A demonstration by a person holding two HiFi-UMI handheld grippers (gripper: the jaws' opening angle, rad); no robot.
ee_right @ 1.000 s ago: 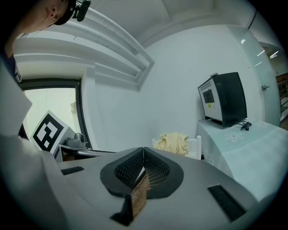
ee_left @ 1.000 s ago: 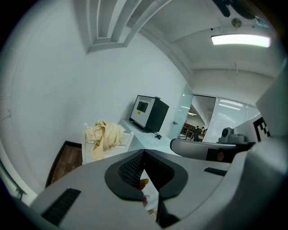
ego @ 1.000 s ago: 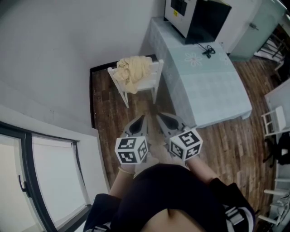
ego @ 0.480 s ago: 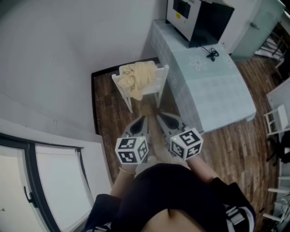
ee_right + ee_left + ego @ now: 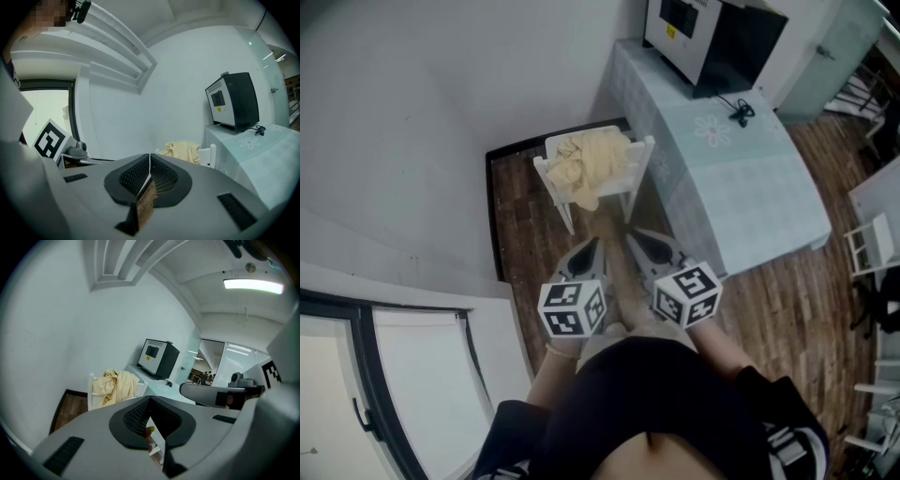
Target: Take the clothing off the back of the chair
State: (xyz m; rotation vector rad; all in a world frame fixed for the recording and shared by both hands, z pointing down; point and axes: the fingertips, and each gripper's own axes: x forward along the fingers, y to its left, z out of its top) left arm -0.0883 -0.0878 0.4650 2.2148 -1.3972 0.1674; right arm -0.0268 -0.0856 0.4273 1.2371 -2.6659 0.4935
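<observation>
A pale yellow piece of clothing (image 5: 591, 163) hangs bunched over the back of a small white chair (image 5: 637, 169) that stands against the wall. The clothing (image 5: 115, 385) also shows ahead in the left gripper view, and the same clothing (image 5: 182, 151) sits beyond the jaws in the right gripper view. My left gripper (image 5: 593, 249) and right gripper (image 5: 630, 240) are side by side, short of the chair, both pointing at it. Both are shut with nothing between their jaws. Neither touches the clothing.
A table with a pale blue cloth (image 5: 741, 178) stands right of the chair and carries a dark boxy appliance (image 5: 712, 37) with a cable. White wall (image 5: 412, 122) lies to the left, a window frame (image 5: 366, 375) at lower left. Wooden floor (image 5: 534, 234) surrounds the chair.
The chair and clothing have drawn nearer and lower in the head view as the person and both grippers moved towards them. Both grippers stayed shut.
</observation>
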